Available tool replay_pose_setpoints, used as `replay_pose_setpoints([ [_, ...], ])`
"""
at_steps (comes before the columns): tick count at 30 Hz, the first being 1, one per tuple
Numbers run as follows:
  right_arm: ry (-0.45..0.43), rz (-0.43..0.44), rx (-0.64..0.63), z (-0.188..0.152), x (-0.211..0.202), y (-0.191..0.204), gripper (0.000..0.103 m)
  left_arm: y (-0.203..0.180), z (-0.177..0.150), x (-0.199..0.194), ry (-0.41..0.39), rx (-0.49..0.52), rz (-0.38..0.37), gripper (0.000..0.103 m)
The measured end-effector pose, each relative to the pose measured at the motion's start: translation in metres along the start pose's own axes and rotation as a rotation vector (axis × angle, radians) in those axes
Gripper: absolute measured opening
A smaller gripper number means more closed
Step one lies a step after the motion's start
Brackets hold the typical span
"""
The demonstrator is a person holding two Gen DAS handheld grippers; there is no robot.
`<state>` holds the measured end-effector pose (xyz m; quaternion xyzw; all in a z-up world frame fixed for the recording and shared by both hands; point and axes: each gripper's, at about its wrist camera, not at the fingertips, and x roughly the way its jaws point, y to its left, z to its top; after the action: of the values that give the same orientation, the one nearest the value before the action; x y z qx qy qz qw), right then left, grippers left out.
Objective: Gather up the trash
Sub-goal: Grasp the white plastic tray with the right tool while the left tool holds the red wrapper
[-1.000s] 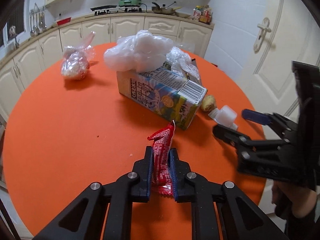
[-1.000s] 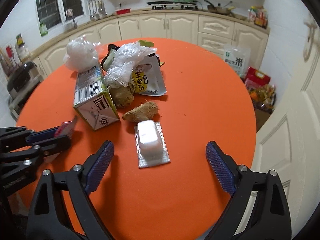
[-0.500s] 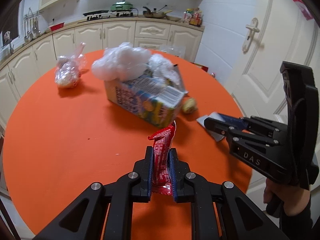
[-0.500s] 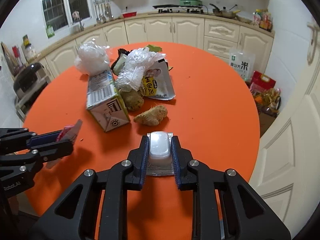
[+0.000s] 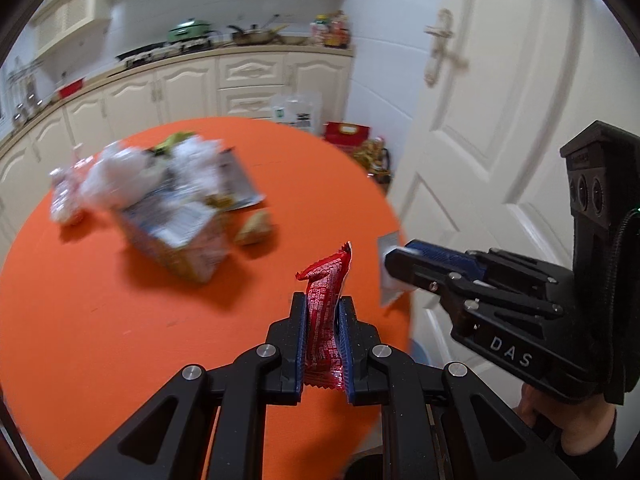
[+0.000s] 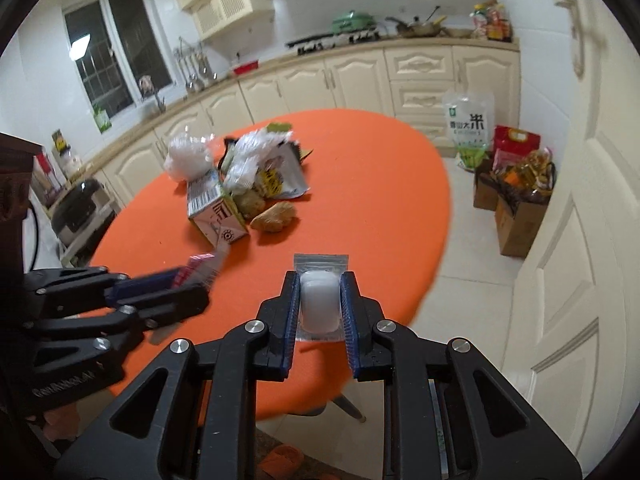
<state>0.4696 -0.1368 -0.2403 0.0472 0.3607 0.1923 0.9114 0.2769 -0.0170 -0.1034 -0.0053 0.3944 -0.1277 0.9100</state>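
My left gripper [image 5: 323, 308] is shut on a red snack wrapper [image 5: 325, 320] that stands upright between its pads, above the near edge of the orange round table [image 5: 100, 320]. My right gripper [image 6: 320, 292] is shut on a white blister pack [image 6: 319, 306] with a clear backing, lifted off the table. In the left wrist view the right gripper [image 5: 394, 258] shows at the right with the pack's edge sticking out. In the right wrist view the left gripper [image 6: 200, 276] shows at the left with the wrapper. A heap of trash [image 6: 244, 176] stays on the table: a milk carton [image 6: 214, 208], plastic bags, a snack pouch.
Two brownish lumps [image 6: 276, 216] lie beside the carton. A white door [image 5: 500, 120] stands at the right. On the floor by the cabinets are a rice bag [image 6: 468, 124] and cardboard boxes [image 6: 516, 216]. Kitchen counters run along the far wall.
My right gripper closed on the blister pack and lifted it off the table. Both grippers pulled back toward the table's near edge, and the trash heap now lies farther away.
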Motion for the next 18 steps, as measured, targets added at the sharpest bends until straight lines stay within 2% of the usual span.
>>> replay_pose_setpoints([
  [3,-0.010,0.024,0.042,-0.006,-0.010,-0.017,0.019,-0.018,0.004,0.010,0.004,0.029,-0.016,0.011],
  [6,-0.012,0.056,0.055,-0.005,-0.006,-0.021,0.020,-0.020,0.003,0.018,0.017,0.026,-0.011,0.011],
  [13,0.013,0.084,0.037,-0.010,0.034,-0.001,0.021,0.007,-0.003,0.024,0.033,-0.017,0.054,0.011],
  [18,0.025,0.053,-0.003,-0.005,0.048,0.011,0.021,0.019,-0.004,0.025,0.040,-0.038,0.059,0.011],
])
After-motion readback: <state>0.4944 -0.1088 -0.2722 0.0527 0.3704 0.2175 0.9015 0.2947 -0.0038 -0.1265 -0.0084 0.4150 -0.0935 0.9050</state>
